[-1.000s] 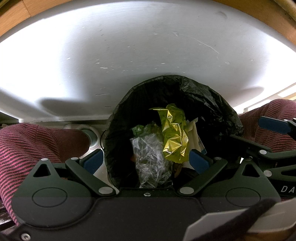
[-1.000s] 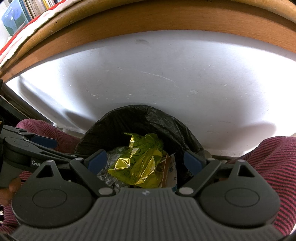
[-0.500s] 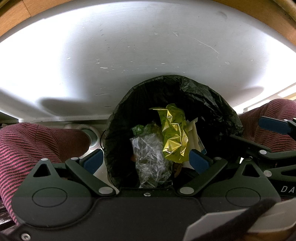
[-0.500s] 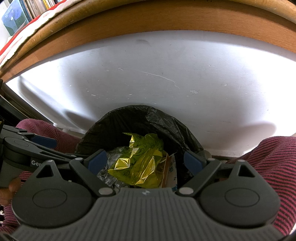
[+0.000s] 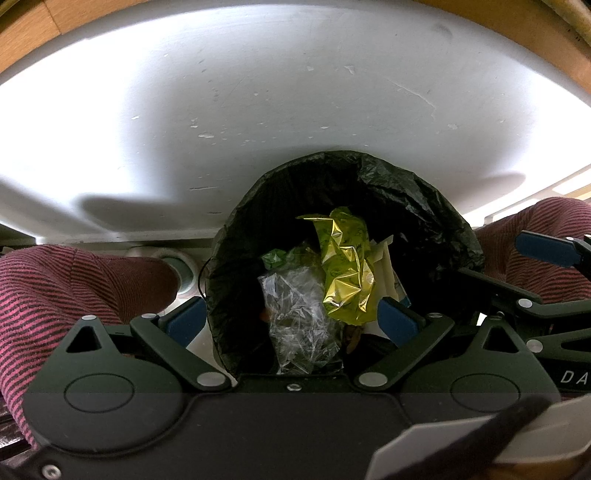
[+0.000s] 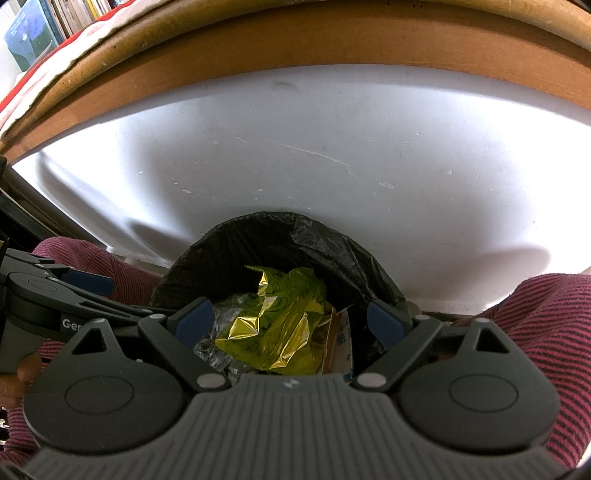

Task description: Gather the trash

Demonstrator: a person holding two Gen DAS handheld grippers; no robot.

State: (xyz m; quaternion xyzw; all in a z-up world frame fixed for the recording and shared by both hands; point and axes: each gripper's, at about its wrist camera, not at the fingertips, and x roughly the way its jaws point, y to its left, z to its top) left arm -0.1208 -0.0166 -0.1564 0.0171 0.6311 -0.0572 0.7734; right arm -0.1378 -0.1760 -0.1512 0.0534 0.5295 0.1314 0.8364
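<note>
A bin lined with a black bag (image 5: 417, 206) (image 6: 332, 251) stands under the white underside of a table. Inside lie a crumpled yellow-green foil wrapper (image 5: 347, 266) (image 6: 284, 325), clear plastic film (image 5: 299, 314) (image 6: 218, 332) and white paper packaging (image 5: 386, 266) (image 6: 341, 336). My left gripper (image 5: 291, 317) hovers open over the bin's mouth, blue fingertips wide apart and holding nothing. My right gripper (image 6: 291, 317) is likewise open and empty above the bin. In the right wrist view the left gripper's arm (image 6: 55, 295) shows at the left.
The white table underside (image 5: 258, 110) (image 6: 332, 166) with a wooden edge (image 6: 258, 66) spans overhead. A person's knees in red striped fabric (image 5: 74, 288) (image 6: 546, 332) flank the bin. Books (image 6: 37, 29) stand at the far upper left. A round white fitting (image 5: 181, 266) sits left of the bin.
</note>
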